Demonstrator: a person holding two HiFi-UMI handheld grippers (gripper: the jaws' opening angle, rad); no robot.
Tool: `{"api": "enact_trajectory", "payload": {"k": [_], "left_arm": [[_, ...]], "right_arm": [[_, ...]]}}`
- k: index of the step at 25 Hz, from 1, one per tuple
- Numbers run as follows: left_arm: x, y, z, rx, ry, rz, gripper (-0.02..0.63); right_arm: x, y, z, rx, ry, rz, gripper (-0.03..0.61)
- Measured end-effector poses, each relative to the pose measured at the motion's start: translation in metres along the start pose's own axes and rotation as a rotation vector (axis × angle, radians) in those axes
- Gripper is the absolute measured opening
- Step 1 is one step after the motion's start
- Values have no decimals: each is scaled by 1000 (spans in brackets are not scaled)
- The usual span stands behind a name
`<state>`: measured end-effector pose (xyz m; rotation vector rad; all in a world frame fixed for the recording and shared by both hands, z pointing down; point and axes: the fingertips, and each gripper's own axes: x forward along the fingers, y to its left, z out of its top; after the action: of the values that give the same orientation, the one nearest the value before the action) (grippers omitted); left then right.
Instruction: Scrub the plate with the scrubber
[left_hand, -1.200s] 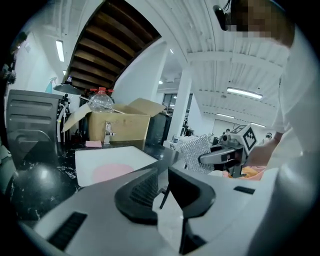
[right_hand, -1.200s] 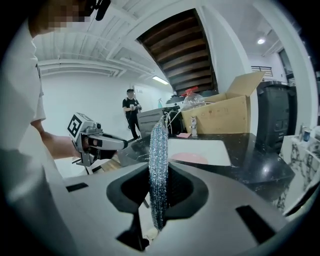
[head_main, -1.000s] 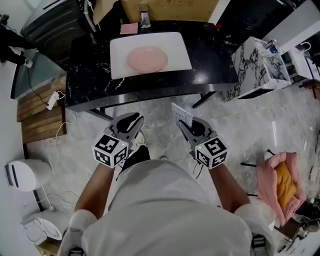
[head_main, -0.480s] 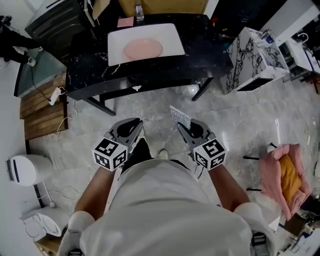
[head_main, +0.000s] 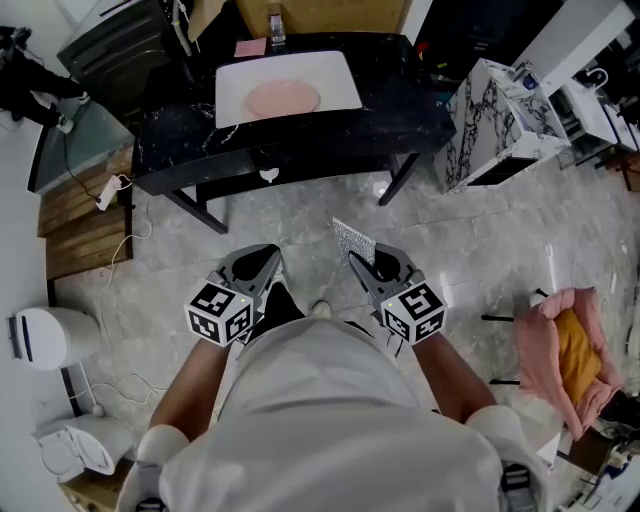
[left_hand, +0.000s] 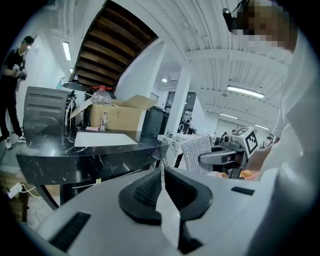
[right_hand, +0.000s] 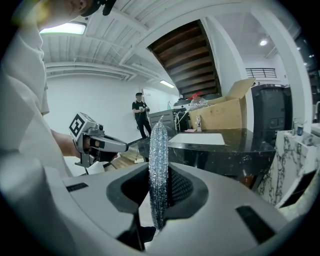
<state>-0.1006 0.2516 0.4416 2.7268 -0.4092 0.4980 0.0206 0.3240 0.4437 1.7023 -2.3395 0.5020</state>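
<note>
A pink plate (head_main: 283, 98) lies on a white mat (head_main: 335, 75) on the black table (head_main: 400, 115), far ahead of both grippers. My right gripper (head_main: 360, 263) is shut on a flat silver mesh scrubber (head_main: 352, 240), which stands upright between its pads (right_hand: 158, 165). My left gripper (head_main: 262, 257) holds nothing; its jaws have just been closing and only a thin slit shows between them (left_hand: 163, 172). Both grippers hover over the floor, close to my body. The mat shows at a distance in the left gripper view (left_hand: 105, 138) and the right gripper view (right_hand: 202, 138).
A marble-patterned cabinet (head_main: 490, 120) stands right of the table. A pink cushion (head_main: 565, 365) lies at the right, wooden boards (head_main: 85, 230) and a white appliance (head_main: 40, 340) at the left. A cardboard box (left_hand: 117, 117) sits on the table's far side. A person (right_hand: 140, 115) stands behind.
The table and plate have drawn away toward the top of the head view as I stepped back. The left jaws have narrowed. The scrubber stays in the right gripper.
</note>
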Motion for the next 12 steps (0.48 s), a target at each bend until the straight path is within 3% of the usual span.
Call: {"api": "enact_trajectory", "payload": {"k": [12], "left_arm": [[4, -17, -23, 0, 36, -20, 15]], "right_arm": [[-22, 7, -18, 28, -3, -33, 78]]}}
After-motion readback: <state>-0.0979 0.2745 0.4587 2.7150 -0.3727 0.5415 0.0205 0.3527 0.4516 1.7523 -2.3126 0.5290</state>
